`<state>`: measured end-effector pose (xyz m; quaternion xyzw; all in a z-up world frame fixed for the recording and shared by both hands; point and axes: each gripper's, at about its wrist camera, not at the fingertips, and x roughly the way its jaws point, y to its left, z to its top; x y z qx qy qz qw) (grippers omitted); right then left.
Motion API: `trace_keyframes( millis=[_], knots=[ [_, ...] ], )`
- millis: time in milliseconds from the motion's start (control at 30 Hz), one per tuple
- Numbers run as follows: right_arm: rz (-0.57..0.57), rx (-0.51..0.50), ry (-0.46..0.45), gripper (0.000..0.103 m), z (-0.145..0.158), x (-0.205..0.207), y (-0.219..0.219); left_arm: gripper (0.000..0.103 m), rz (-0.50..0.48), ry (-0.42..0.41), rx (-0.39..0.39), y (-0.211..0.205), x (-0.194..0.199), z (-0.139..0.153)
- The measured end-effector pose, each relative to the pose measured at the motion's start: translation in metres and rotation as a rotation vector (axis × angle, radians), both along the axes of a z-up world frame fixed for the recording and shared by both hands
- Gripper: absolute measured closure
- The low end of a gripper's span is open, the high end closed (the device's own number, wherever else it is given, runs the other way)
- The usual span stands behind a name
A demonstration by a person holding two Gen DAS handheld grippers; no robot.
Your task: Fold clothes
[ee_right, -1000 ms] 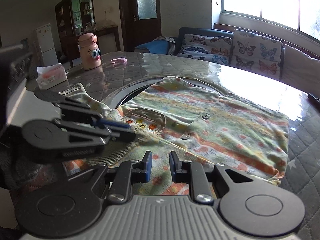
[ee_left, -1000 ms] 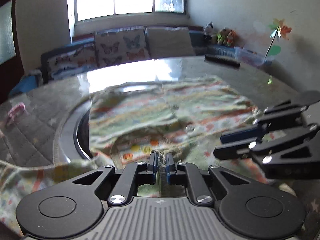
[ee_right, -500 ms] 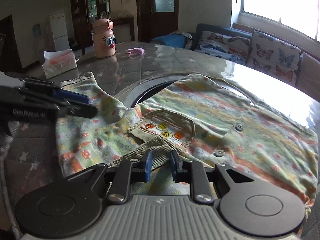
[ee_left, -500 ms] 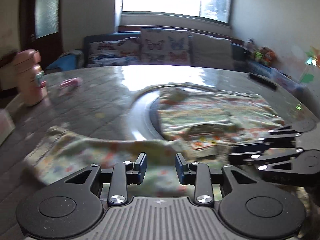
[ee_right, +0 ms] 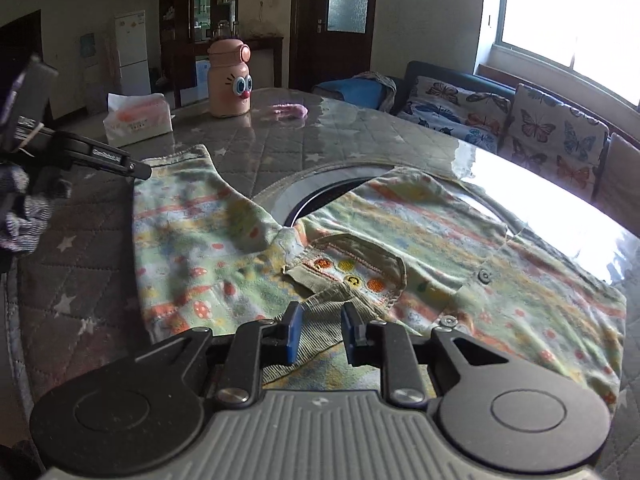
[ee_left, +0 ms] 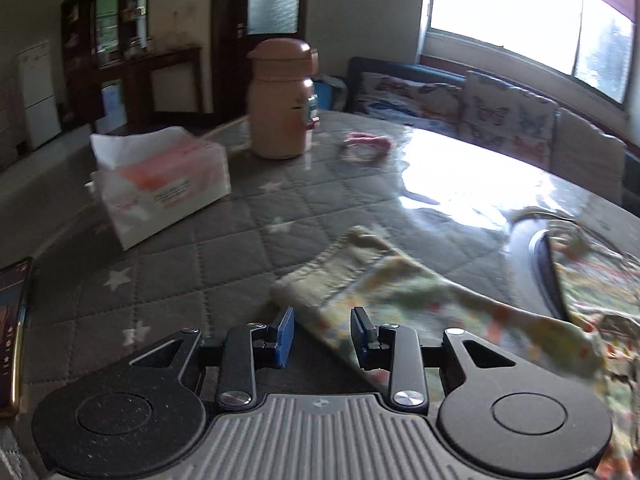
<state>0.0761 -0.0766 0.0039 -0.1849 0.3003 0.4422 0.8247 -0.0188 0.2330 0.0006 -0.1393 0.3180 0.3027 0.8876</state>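
One patterned shirt (ee_right: 420, 240) is spread on the bench (ee_right: 340, 132). Two grippers are shown: the left gripper (ee_left: 322, 334), narrowly parted over its sleeve (ee_left: 360, 280); the right gripper (ee_right: 320, 330), narrowly parted, collar ribbing between unpressed pads.

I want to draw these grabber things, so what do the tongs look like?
Each of the tongs, left and right, has black metal arms with silver screws, two round black discs, a ribbed grey plate between them and blue pads on the fingertips. In the right camera's view, white lettering runs along the left one's black arm.
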Motion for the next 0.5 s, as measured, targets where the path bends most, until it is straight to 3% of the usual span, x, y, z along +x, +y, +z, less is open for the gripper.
trace_keyframes(
  millis=[233, 400, 500],
  knots=[
    [-0.006, 0.010, -0.010, 0.079, 0.010, -0.007, -0.010, 0.070, 0.051, -0.019, -0.025, 0.010, 0.000, -0.003],
    [-0.011, 0.020, -0.012, 0.079, 0.014, -0.015, -0.019, 0.093, 0.040, -0.041, -0.045, 0.013, 0.002, -0.002],
    [-0.021, 0.031, -0.013, 0.079, 0.018, -0.019, -0.026, 0.096, 0.012, -0.071, -0.032, 0.004, 0.002, 0.008]
  ],
)
